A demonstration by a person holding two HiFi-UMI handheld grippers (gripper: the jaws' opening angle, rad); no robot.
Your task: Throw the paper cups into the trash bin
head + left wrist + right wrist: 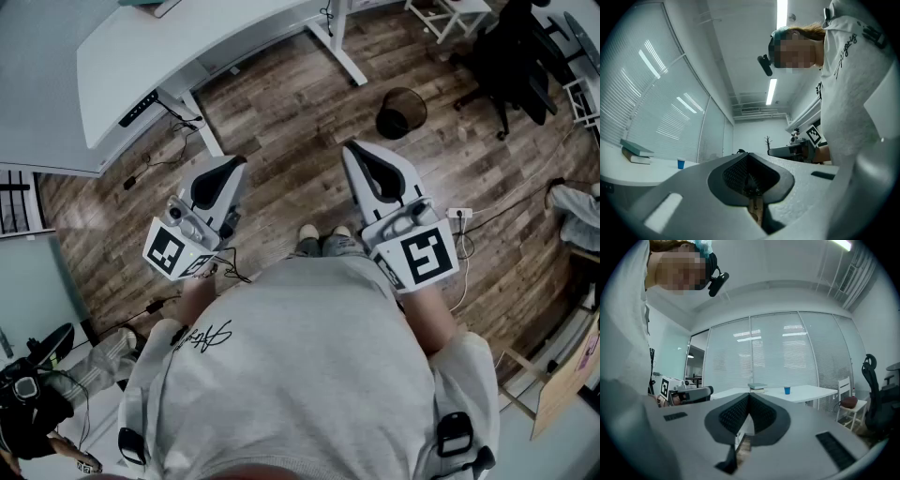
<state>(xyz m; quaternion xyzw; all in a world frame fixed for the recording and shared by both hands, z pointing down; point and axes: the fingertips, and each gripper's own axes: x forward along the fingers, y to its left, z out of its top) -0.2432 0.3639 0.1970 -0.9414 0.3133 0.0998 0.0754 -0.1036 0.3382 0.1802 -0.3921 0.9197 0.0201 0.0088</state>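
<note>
Standing on the wood floor (281, 112), a person in a pale grey shirt holds a gripper in each hand, both stretched out in front at about the same height. The left gripper (231, 165) (748, 155) has its jaws pressed together with nothing between them. The right gripper (352, 150) (749, 396) is the same, closed and empty.

One small blue paper cup (787, 390) (680, 163) stands upright on the white desk (187, 47) (811, 392). It is a little apart from a stack of books (757, 387) (635, 151), between them and one end of the desktop, well away from both grippers.

The black trash bin (401, 112) sits on the floor beyond the right gripper, near the foot of the desk's white leg (337, 52). A black office chair (516, 56) stands farther off, by the room's edge.
</note>
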